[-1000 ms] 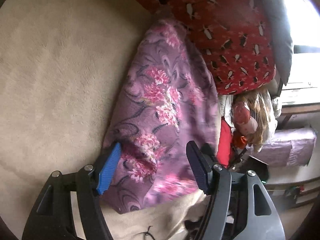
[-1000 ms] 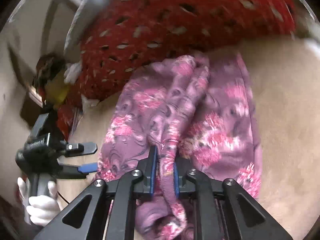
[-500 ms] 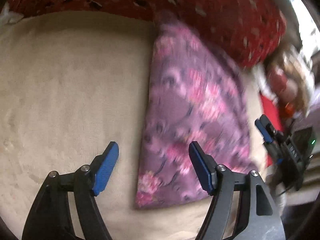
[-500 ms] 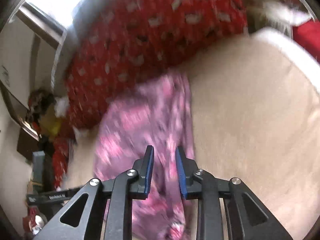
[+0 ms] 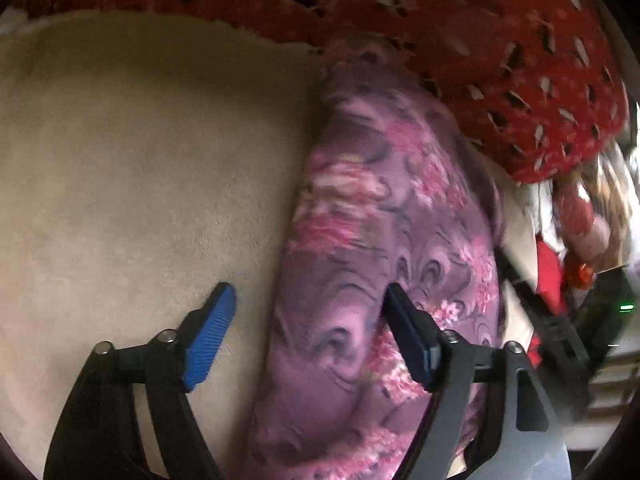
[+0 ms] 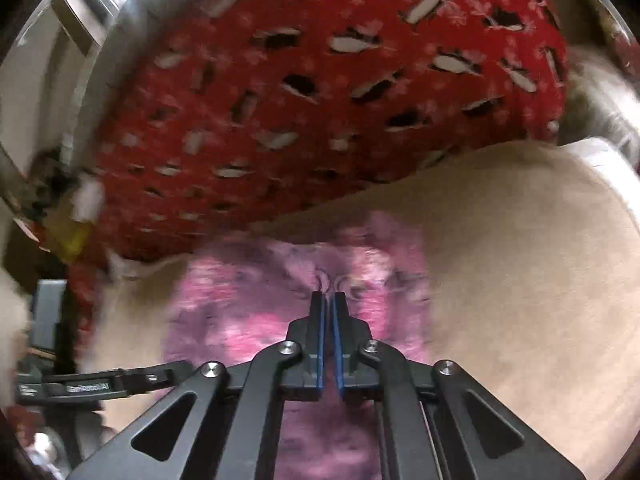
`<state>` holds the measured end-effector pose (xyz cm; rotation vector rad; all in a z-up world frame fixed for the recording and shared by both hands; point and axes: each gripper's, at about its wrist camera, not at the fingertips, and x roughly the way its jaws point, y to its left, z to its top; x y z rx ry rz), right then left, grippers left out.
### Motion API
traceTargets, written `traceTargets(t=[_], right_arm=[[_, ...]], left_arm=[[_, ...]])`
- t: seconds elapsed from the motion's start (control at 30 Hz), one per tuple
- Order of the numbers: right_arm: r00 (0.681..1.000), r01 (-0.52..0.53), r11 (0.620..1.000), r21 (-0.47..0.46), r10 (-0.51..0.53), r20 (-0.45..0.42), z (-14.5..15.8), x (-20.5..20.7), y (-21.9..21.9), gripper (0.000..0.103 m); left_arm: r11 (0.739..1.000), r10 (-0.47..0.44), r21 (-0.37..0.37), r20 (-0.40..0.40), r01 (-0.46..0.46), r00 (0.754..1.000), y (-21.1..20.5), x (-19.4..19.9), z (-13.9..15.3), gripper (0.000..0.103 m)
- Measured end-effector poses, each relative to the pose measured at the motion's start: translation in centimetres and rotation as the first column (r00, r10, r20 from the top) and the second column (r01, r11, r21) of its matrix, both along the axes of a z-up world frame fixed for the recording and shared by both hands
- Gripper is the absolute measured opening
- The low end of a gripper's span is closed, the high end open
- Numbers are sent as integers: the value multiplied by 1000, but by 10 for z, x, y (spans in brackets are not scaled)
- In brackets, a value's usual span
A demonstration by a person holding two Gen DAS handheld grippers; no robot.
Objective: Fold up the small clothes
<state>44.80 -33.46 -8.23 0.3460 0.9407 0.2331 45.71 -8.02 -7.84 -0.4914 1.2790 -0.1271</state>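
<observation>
Since a second ago, the right gripper (image 6: 329,300) has let go of the bunched purple floral garment (image 5: 384,264) and its fingers (image 6: 318,336) are now closed on nothing, above the cloth. The left gripper (image 5: 308,312) has swung toward the beige blanket (image 5: 132,168); its jaws are opening, one finger over the blanket, the other over the garment, gripping nothing. The right wrist view is blurred, so the garment's print and edges there are hard to read, and its near end is cut off behind the gripper. In the left view it lies flat, long axis running from lower centre to upper centre, far end against the red patterned cloth (image 5: 460,40). Clutter at the right edge is unclear.
</observation>
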Motion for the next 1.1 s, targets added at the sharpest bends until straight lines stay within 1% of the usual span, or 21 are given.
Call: traceTargets(t=[0.03, 0.1, 0.13, 0.17, 0.27, 0.33, 0.37, 0.47, 0.5, 0.53, 0.57, 0.6, 0.7, 0.77, 0.8, 0.87, 0.93, 0.97, 1.0, 1.07, 1.1], right_arm=[[1000, -4, 1000, 16, 4, -18, -6, 2, -1, 1], [1000, 11, 998, 61, -12, 11, 2, -2, -7, 2], [1000, 18, 998, 60, -19, 18, 6, -5, -9, 5], [999, 34, 998, 56, -36, 41, 14, -9, -11, 12], [991, 21, 995, 95, -33, 131, 34, -17, -16, 12], [988, -2, 995, 98, -13, 154, 40, -12, -11, 12], [988, -14, 997, 82, 1, 152, 41, -8, -5, 12], [995, -35, 999, 28, 32, 99, 27, 9, 8, 12], [998, -32, 999, -6, 32, 55, 17, 17, 12, 11], [999, -34, 998, -46, 33, -22, 1, 25, 16, 10], [999, -34, 999, -26, 33, -26, -4, 27, 13, 8], [1000, -18, 1000, 21, 19, -14, 1, 26, 5, 8], [1000, -18, 997, 75, 18, -11, 12, 10, -12, 13], [998, -62, 989, 136, 61, 11, 19, -12, -23, 21], [996, -89, 982, 167, 86, 21, 20, -25, -26, 25], [994, -108, 976, 187, 103, 38, 19, -52, -30, 38], [994, -112, 976, 189, 110, 17, 10, -70, -27, 43], [991, -129, 975, 183, 132, -7, 1, -80, -21, 43], [988, -147, 978, 147, 151, -16, -3, -86, -17, 42], [979, -200, 979, 44, 198, 42, 8, -102, -6, 14], [975, -206, 978, 29, 203, 88, 17, -110, -5, 13]], left_arm=[[1000, -3, 1, 4, 3, 1000, 0, 0, 2, 78], [1000, -29, 2, 10, 29, 1000, 3, -4, 8, 78], [999, -31, -10, 20, 32, 999, 8, -7, 12, 78], [999, -19, -30, 33, 20, 999, 12, -7, 17, 78], [994, 33, -106, 68, -25, 997, 25, -2, 31, 78], [991, 63, -122, 70, -54, 996, 26, 9, 37, 78], [991, 63, -124, 63, -54, 996, 23, 16, 36, 78], [997, 51, -51, 16, -50, 999, 13, 31, 22, 78], [999, 42, -14, -25, -43, 999, 8, 38, 8, 78], [999, 34, 5, -51, -34, 998, 3, 44, -3, 78], [999, 33, 7, -43, -32, 999, 3, 43, -3, 79], [1000, 29, 2, -29, -29, 999, 4, 41, 1, 78], [999, -15, -33, -20, 14, 1000, 11, 24, 12, 78], [996, -51, -67, 1, 51, 999, 18, -6, 16, 78], [995, -57, -76, 9, 58, 998, 19, -17, 16, 78], [993, -61, -105, 13, 62, 998, 23, -47, 8, 78], [993, -50, -107, 22, 52, 998, 23, -69, 0, 78], [994, -41, -94, 56, 47, 998, 22, -80, 1, 78], [996, -42, -72, 63, 46, 997, 22, -88, 4, 78], [997, -60, -55, 44, 63, 997, 14, -95, 9, 78], [996, -72, -42, 45, 73, 996, 11, -100, 10, 78]])
